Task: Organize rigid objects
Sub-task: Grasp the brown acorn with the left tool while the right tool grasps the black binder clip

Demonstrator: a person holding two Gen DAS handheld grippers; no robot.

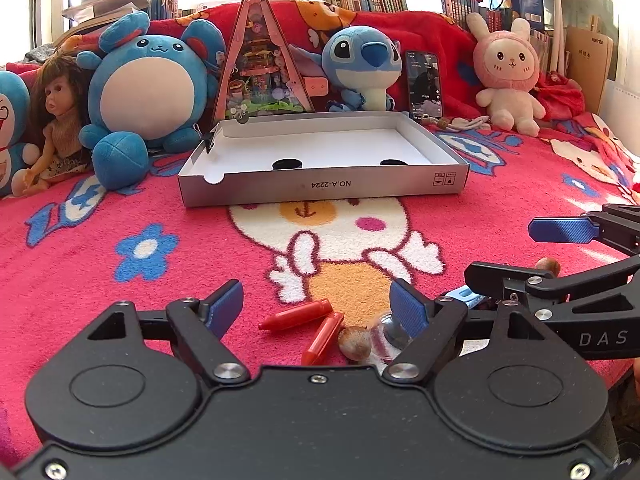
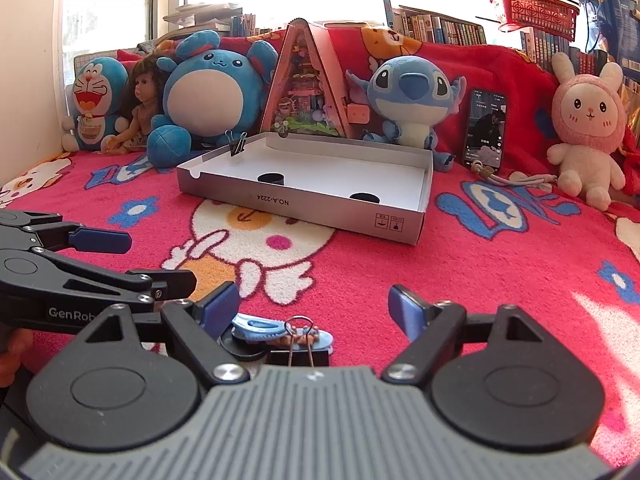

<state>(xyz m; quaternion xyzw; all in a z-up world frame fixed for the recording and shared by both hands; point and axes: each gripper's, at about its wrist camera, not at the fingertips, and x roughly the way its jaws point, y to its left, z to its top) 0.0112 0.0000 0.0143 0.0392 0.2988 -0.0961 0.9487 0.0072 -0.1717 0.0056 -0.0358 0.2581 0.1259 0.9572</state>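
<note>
Left wrist: left gripper (image 1: 316, 304) fingers released above red crayons (image 1: 296, 315) on blanket (image 1: 120, 312) | right wrist: right gripper (image 2: 314, 304) fingers released above binder clip (image 2: 299, 356); box (image 2: 320, 200) beyond.

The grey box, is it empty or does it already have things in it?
Not empty: the grey box holds two black round pieces on its white floor, and a binder clip grips its rim.

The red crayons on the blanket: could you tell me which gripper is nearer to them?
Left. The left gripper has the red crayons between its open fingers; the right gripper hovers beside, over a binder clip.
</note>
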